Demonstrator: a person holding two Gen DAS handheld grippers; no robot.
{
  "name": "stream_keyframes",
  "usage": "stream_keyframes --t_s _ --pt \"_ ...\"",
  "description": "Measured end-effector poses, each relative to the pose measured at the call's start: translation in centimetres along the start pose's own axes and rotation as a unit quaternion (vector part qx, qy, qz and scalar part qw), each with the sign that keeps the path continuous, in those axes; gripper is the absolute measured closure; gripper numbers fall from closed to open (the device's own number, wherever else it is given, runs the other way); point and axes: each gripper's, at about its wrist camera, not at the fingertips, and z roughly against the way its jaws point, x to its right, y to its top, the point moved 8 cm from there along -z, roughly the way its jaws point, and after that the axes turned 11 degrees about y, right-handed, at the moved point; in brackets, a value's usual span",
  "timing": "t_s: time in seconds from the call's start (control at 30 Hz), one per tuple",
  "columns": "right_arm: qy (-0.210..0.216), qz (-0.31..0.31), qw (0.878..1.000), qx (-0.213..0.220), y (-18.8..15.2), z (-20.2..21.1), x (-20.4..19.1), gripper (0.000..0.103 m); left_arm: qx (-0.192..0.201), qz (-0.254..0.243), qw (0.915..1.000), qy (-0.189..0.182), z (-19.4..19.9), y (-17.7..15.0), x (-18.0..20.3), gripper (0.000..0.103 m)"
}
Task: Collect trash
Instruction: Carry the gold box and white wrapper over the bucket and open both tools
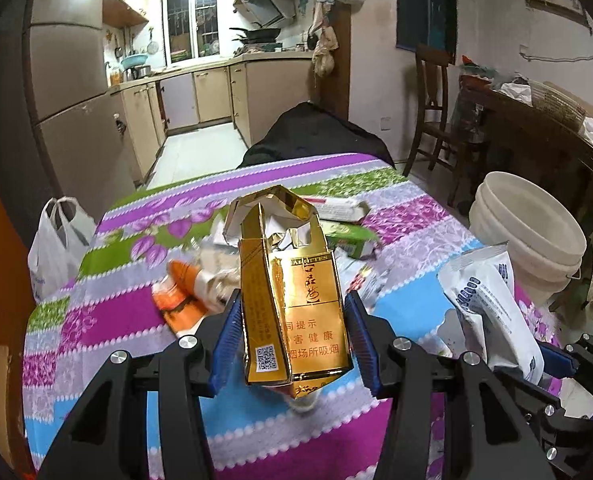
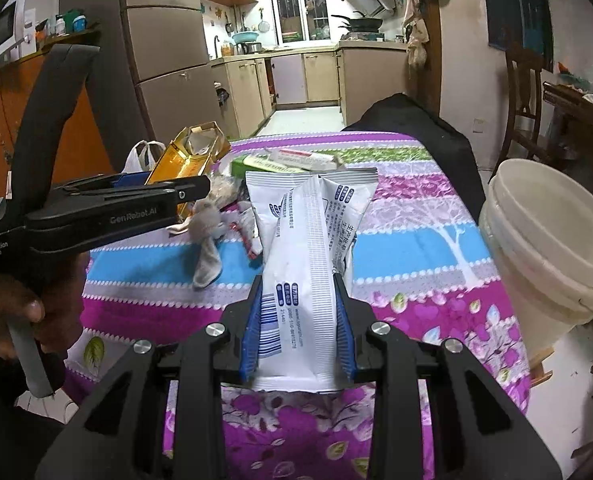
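Two grippers I held up over the striped table (image 1: 108, 320), left gripper (image 1: 292, 336) squeezing a gold cigarette box (image 1: 292, 300), right gripper (image 2: 298, 320) pinching a white wrapper (image 2: 304, 264), white bucket (image 2: 552, 248) at the right, more trash (image 1: 192, 292) on the far side.

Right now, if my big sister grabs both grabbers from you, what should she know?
Left gripper: jaws shut on the open gold cardboard cigarette pack, held above the table.
Right gripper: jaws shut on the white plastic pouch.
The white plastic bucket stands right of the table; neither piece is in it yet.
Left: the green box, grey rag and wrappers on the striped tablecloth.
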Motion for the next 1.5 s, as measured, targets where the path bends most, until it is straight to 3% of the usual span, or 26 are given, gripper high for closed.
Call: stream_keyframes --t_s 0.53,0.7,0.8,0.9,1.1,1.2,1.4,1.5 --pt "-0.016 -0.011 1.0 -0.013 4.7 2.6 5.6 0.073 0.025 -0.062 0.9976 -0.015 -0.7 4.9 4.9 0.052" --pt "-0.004 -0.03 1.0 -0.005 7.2 4.7 8.1 0.073 0.024 -0.092 0.9937 -0.059 -1.0 8.2 7.9 0.051" --pt "-0.023 -0.049 0.999 0.006 9.3 6.9 11.0 0.072 0.036 -0.118 0.9887 -0.085 -0.8 10.7 10.7 0.051" --pt "-0.067 -0.073 0.995 0.003 11.1 9.3 15.4 0.072 0.051 -0.138 0.9833 -0.108 -0.6 13.1 13.5 0.051" --pt "-0.122 -0.135 0.983 -0.04 11.5 11.3 22.7 0.072 0.028 -0.192 0.9596 -0.204 -1.9 16.3 22.2 0.051" --pt "-0.138 -0.17 0.974 -0.064 10.8 12.0 26.1 0.072 0.025 -0.239 0.9373 -0.252 -2.7 17.0 27.3 0.051" --pt "-0.158 -0.208 0.96 -0.098 9.3 11.8 30.3 0.072 0.019 -0.317 0.8984 -0.303 -4.7 16.0 35.0 0.051" --pt "-0.161 -0.22 0.956 -0.11 8.4 11.8 31.2 0.072 0.012 -0.338 0.8844 -0.322 -5.6 15.3 37.4 0.051"
